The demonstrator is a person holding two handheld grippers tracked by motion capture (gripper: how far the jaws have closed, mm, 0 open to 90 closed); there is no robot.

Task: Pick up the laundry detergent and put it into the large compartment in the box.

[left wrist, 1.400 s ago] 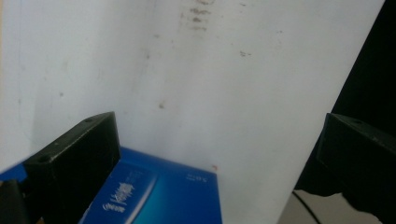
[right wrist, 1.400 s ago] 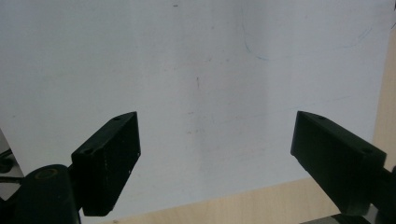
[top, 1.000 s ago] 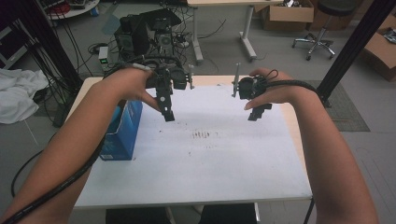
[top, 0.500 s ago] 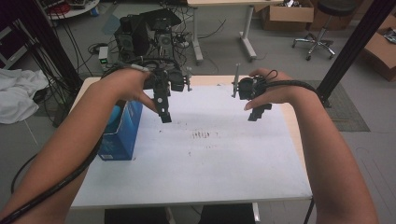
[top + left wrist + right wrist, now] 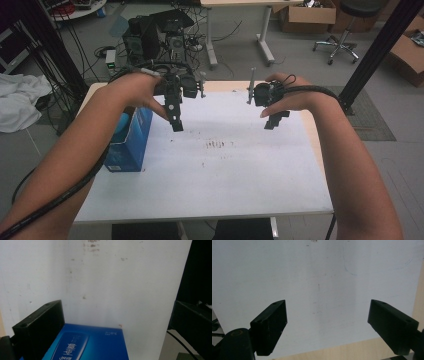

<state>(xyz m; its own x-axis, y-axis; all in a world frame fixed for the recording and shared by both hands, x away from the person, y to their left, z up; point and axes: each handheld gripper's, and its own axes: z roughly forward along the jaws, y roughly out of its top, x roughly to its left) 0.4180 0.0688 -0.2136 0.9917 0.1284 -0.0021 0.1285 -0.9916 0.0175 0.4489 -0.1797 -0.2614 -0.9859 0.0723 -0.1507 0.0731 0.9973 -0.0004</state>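
Note:
A person holds both grippers above a white-covered table (image 5: 240,185). My left gripper (image 5: 176,121) hangs over the table's back left, jaws pointing down, just right of a blue box (image 5: 127,142). In the left gripper view the gripper (image 5: 117,305) is open wide. The blue box (image 5: 92,345), with white print on its top, lies low between the jaws, not touching either. My right gripper (image 5: 274,120) hovers over the back right of the table. In the right gripper view it (image 5: 328,305) is open, with the bare white sheet (image 5: 319,277) between its fingers.
Small brown stains (image 5: 217,145) mark the middle of the sheet. The wooden table edge (image 5: 352,351) shows past the sheet. Beyond the table stand computer equipment with cables (image 5: 160,35), a desk leg (image 5: 210,45), an office chair (image 5: 345,35) and a black post (image 5: 380,45).
The left gripper has edged very slightly left towards the box. The right gripper has stayed in place, and both remain open.

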